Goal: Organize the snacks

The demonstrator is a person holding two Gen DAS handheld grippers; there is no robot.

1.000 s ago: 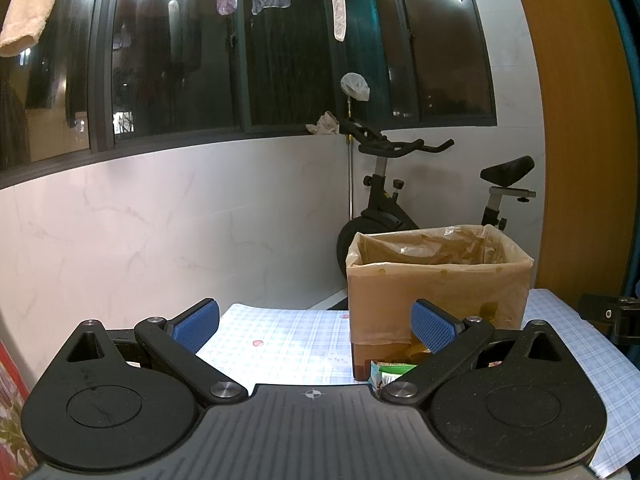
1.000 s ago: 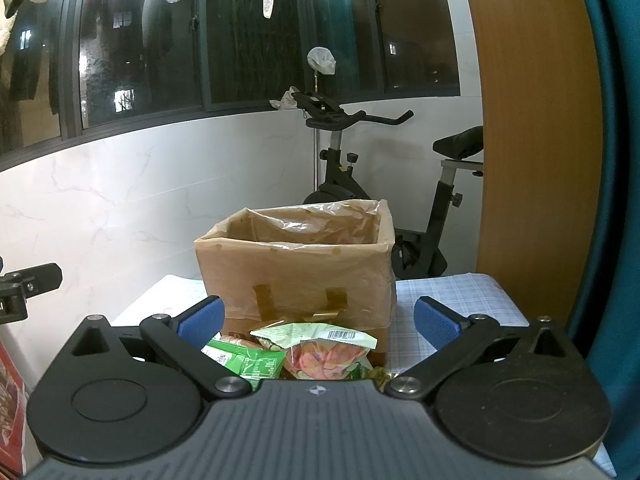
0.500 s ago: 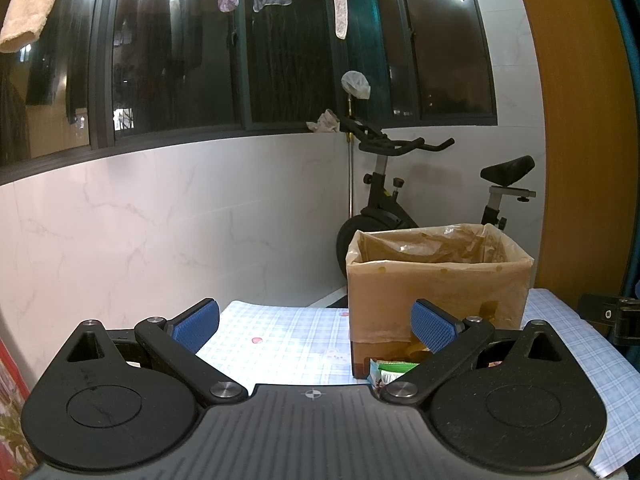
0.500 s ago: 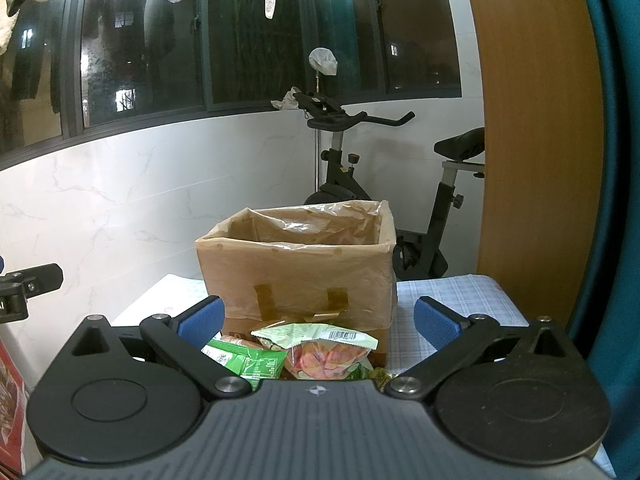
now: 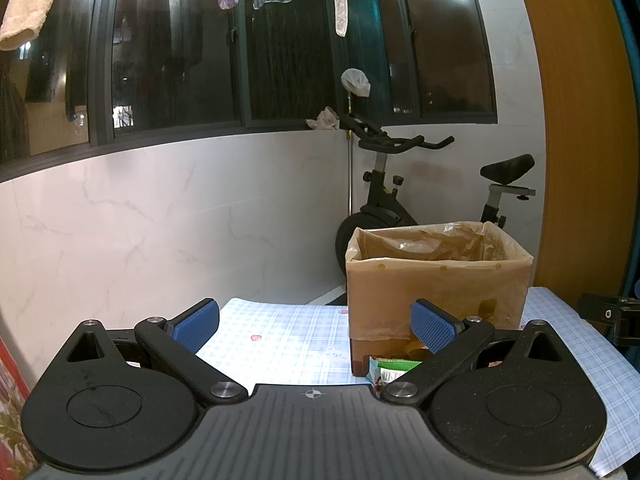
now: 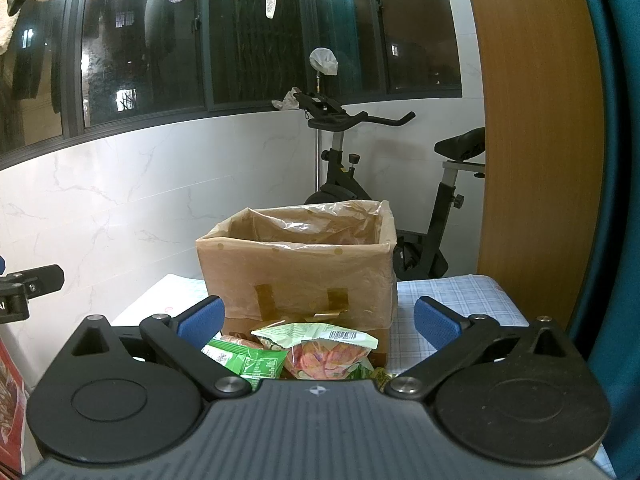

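A cardboard box point(image 6: 298, 280) lined with a clear plastic bag stands on the checked tablecloth point(image 6: 452, 300). Snack packets lie in front of it: a green packet point(image 6: 244, 360) and a pale green bag with orange contents point(image 6: 324, 350). My right gripper point(image 6: 318, 322) is open, held just above and behind these packets, holding nothing. In the left wrist view the same box point(image 5: 438, 280) sits to the right, with a green packet's edge point(image 5: 390, 370) at its foot. My left gripper point(image 5: 314, 326) is open over bare tablecloth point(image 5: 280, 336), left of the box.
An exercise bike point(image 6: 360, 160) stands behind the table against a white marble wall. A wooden panel point(image 6: 536, 120) rises at the right. Laundry hangs above dark windows. The other gripper's tip shows at the left edge point(image 6: 28, 286) and at the right edge point(image 5: 608, 314).
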